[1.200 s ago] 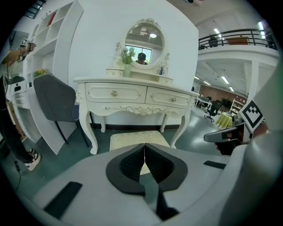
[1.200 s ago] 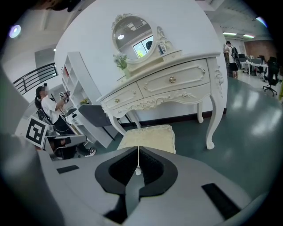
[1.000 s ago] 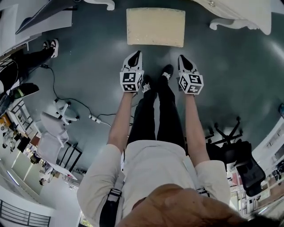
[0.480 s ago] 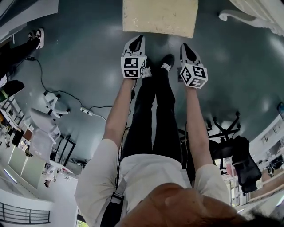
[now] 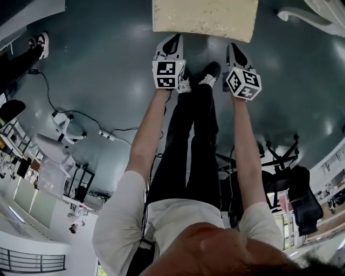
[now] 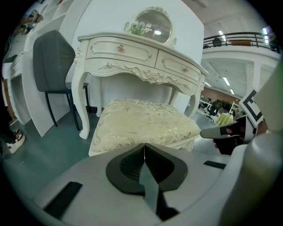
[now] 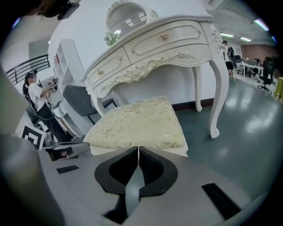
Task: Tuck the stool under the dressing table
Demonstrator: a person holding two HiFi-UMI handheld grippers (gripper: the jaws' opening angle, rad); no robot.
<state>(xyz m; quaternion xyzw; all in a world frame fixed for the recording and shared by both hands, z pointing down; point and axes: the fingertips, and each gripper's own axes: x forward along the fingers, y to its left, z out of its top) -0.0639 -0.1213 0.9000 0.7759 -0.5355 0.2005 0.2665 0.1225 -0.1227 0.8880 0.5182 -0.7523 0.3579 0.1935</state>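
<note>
- Left gripper (image 5: 173, 38) and right gripper (image 5: 233, 47), jaws closed on nothing, sit just beside the cushioned stool (image 5: 205, 16), top centre.
- Next, probably: push it under the dressing table (image 6: 141, 53).

The stool (image 6: 141, 123) stands right in front of the left gripper (image 6: 143, 146) and the right gripper (image 7: 138, 148). Its soft seat blocks the way straight ahead. Behind the stool, the room under the dressing table (image 6: 141, 55) is open between its curved legs (image 6: 78, 103). The floor (image 7: 241, 145) to the right of the stool is free. A grey chair (image 6: 49, 62) stands close by the table's left side.
</note>
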